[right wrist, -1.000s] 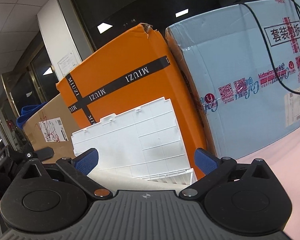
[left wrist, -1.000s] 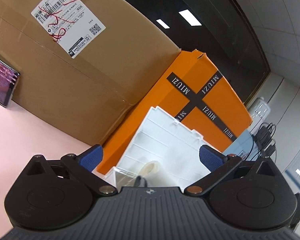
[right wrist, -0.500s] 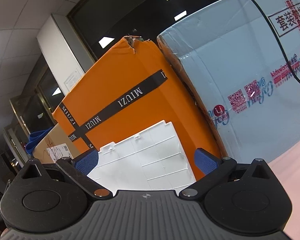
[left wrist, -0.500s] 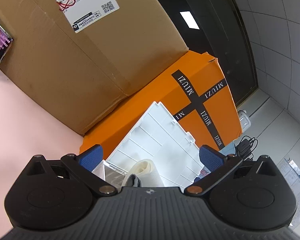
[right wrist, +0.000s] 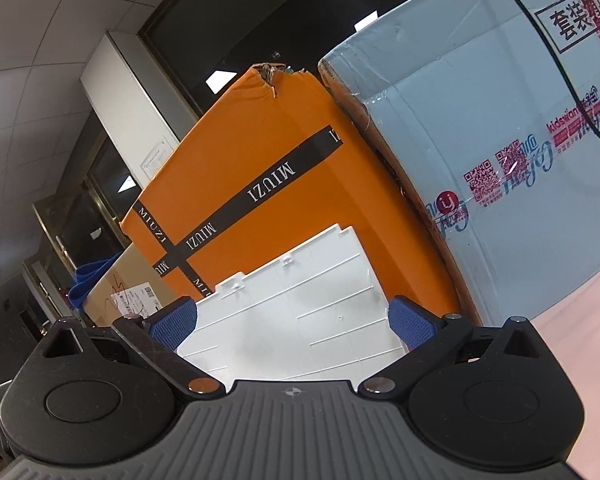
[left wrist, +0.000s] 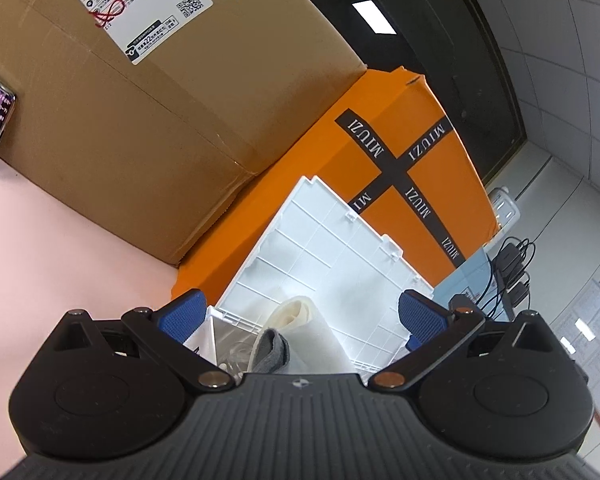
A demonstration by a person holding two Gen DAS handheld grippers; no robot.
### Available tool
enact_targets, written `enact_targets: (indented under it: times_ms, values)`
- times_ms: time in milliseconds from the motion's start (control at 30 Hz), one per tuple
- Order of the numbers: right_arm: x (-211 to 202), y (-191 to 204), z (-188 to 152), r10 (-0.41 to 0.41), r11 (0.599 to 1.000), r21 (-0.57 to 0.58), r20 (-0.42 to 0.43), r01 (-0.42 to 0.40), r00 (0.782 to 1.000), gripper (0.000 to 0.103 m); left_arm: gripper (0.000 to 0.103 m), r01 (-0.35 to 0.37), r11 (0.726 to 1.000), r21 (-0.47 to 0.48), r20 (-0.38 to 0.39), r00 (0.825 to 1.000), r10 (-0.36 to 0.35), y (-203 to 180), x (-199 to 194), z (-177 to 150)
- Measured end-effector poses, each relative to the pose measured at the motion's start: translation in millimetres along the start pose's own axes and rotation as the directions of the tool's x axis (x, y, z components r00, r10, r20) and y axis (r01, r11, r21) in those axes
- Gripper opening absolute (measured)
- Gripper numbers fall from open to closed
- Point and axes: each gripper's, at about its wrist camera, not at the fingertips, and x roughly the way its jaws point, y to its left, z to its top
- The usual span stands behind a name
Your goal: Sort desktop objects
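Currently both the left hand-held gripper (left wrist: 302,312) and right hand-held gripper (right wrist: 292,320) are hovering spread and empty above a white storage box (left wrist: 324,264) on the pink table (left wrist: 60,248); approaching slowly would avoid clipping its raised lid (right wrist: 292,304)

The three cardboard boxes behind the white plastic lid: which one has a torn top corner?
The orange box with the black MIUZI bands, standing between the other two. Its top corner is ripped open, while the brown box and the pale blue box show no such tear.

Pink desk (left wrist: 60,232); brown (left wrist: 148,120), orange (right wrist: 284,152), blue boxes (right wrist: 500,120) at back. Dark window (left wrist: 440,40), tiled ceiling (right wrist: 40,40), ceiling lights (left wrist: 374,16) reflected.
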Motion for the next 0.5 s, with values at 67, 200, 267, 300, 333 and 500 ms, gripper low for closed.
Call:
enact_targets:
  times_ms: [67, 200, 267, 300, 333, 500]
  values:
    - [0, 1, -1, 0.021, 1.0, 0.01, -0.013, -0.021, 1.0, 0.103, 0.103, -0.012, 1.0, 0.017, -0.002, 1.0, 0.012, -1, 0, -1]
    - [-3, 7, -4, 0.042, 0.999, 0.006, -0.019, -0.042, 0.999, 0.103, 0.103, -0.019, 1.0, 0.023, -0.006, 1.0, 0.019, -1, -1, -1]
    - [-6, 12, -3, -0.016, 0.999, -0.038, 0.02, 0.017, 1.0, 0.103, 0.103, -0.017, 1.0, 0.019, -0.003, 1.0, 0.017, 0, -3, 0]
    - [-8, 13, -2, -0.039, 0.997, -0.059, 0.04, 0.042, 0.998, 0.103, 0.103, -0.017, 1.0, 0.017, 0.0, 1.0, 0.017, 1, -3, 0]
    - [-9, 15, 0, -0.062, 0.995, -0.079, 0.059, 0.066, 0.996, 0.103, 0.103, -0.016, 1.0, 0.015, -0.001, 1.0, 0.016, 1, -2, 0]
    - [6, 11, 9, -0.064, 0.993, -0.092, 0.043, 0.068, 0.997, 0.103, 0.103, -0.005, 1.0, 0.01, -0.011, 1.0, 0.005, 3, -1, 1]
